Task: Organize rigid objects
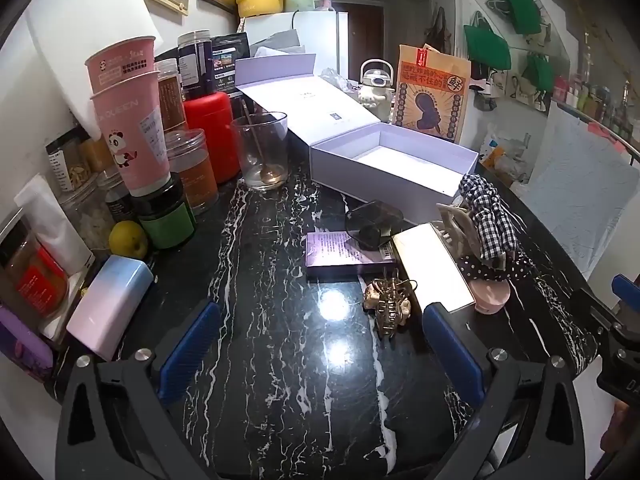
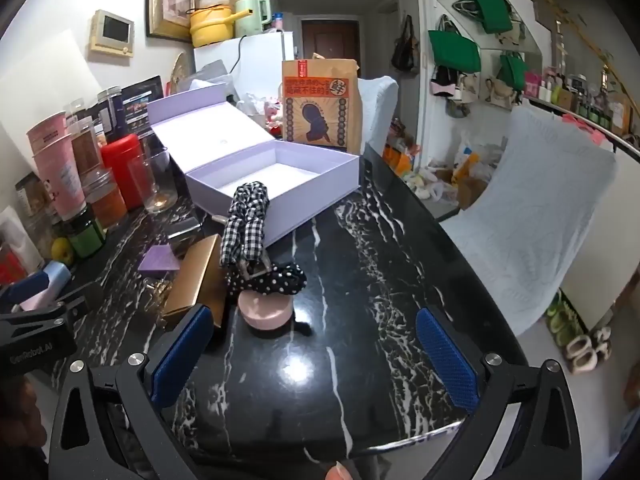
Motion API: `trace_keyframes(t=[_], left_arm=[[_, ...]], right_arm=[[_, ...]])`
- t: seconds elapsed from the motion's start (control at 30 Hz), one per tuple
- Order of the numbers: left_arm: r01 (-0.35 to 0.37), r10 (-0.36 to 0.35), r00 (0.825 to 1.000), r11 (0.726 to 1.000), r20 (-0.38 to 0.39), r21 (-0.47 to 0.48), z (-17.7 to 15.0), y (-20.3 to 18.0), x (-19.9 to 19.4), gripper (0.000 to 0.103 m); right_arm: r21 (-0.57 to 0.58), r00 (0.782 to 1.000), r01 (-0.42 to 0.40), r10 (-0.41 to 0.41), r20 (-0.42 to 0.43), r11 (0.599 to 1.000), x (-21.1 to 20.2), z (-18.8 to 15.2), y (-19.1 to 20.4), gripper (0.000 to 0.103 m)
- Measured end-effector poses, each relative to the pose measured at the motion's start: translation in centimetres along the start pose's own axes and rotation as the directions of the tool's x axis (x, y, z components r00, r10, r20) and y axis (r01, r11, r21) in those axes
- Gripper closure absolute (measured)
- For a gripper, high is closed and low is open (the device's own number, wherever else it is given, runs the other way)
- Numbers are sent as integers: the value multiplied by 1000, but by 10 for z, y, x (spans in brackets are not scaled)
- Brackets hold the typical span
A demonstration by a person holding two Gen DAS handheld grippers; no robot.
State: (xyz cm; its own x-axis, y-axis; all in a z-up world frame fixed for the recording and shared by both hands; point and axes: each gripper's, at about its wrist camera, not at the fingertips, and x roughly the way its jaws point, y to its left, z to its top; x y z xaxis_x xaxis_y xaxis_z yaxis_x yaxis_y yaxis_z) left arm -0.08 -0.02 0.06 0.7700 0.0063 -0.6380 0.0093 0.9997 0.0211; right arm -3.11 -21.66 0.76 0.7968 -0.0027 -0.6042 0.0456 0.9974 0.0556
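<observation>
An open lilac box (image 1: 394,164) (image 2: 276,184) with its lid flipped back stands empty on the black marble table (image 1: 272,264) (image 2: 360,264). In front of it lie a gold hair claw (image 1: 390,306), a purple flat box (image 1: 340,254) (image 2: 160,259), a gold rectangular box (image 1: 430,264) (image 2: 196,280), a dark hair clip (image 1: 372,224), a beige claw clip with a checked bow (image 1: 486,216) (image 2: 244,222), a polka-dot bow (image 2: 272,280) and a pink round case (image 1: 494,296) (image 2: 266,312). My left gripper (image 1: 320,344) and right gripper (image 2: 316,356) hover open near the table's front, holding nothing.
Pink cups (image 1: 128,120), jars (image 1: 192,168), a red canister (image 1: 212,136), a glass with a spoon (image 1: 264,148), a lemon (image 1: 128,238) and a pink-blue case (image 1: 110,306) crowd the left edge. A brown paper bag (image 1: 432,96) (image 2: 320,104) stands behind the box. Covered chairs (image 2: 536,208) stand at right.
</observation>
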Motion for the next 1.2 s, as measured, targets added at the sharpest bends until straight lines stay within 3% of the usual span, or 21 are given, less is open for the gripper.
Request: trace_keyframes(t=[1.2], left_arm=[[31,-31,999,1000,-30,0,-6,-1,-5,0]], right_arm=[[-15,1000,1,-1,-1,1000,-2,-1,1,0]])
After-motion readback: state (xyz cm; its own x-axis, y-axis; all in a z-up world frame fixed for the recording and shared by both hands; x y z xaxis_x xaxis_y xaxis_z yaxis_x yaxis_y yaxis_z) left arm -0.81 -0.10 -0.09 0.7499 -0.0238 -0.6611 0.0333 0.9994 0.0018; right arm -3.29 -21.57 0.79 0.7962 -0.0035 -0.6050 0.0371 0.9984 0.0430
